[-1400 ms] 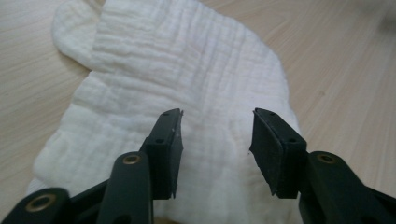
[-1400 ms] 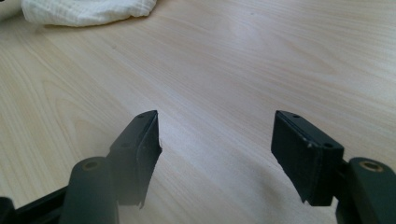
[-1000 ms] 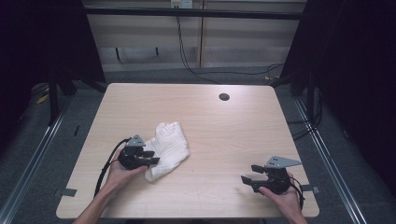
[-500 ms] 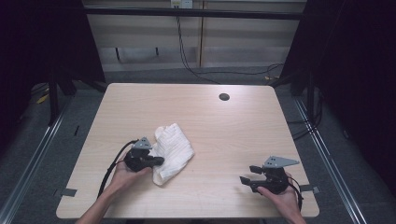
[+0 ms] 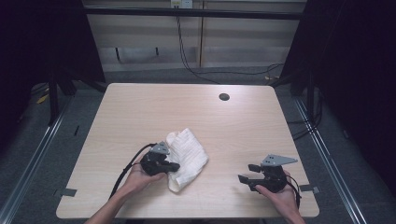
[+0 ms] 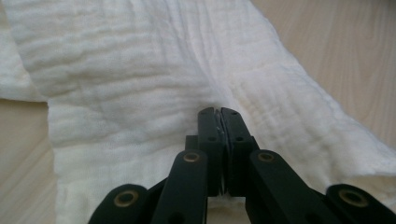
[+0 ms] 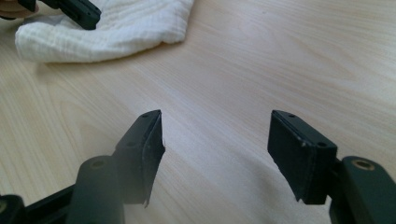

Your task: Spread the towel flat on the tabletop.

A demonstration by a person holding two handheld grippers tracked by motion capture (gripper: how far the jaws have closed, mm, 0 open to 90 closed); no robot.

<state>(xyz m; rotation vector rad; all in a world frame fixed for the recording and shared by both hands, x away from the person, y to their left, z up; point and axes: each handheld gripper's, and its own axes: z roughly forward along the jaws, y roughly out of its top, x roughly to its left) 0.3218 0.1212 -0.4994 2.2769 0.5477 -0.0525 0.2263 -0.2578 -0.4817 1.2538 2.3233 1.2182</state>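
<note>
A crumpled white cloth (image 5: pixel 190 153) lies on the wooden table (image 5: pixel 243 126), left of centre. My left gripper (image 5: pixel 174 167) is at the cloth's near-left edge. In the left gripper view its jaws (image 6: pixel 218 117) are shut on a pinched fold of the cloth (image 6: pixel 140 70), which puckers around the tips. My right gripper (image 5: pixel 248 172) rests near the table's front right, apart from the cloth. Its jaws (image 7: pixel 217 135) are open, with bare wood between them. In the right gripper view the cloth (image 7: pixel 121 23) lies farther off, with the left gripper (image 7: pixel 79 11) on it.
A dark round hole (image 5: pixel 224 97) sits in the tabletop at the far side, right of centre. Black cables trail from both grippers. Metal frame rails run along the floor on each side of the table.
My left hand has slid its gripper to the right and slightly nearer, and the cloth has shifted right with it and bunched up. The right gripper has stayed put.
</note>
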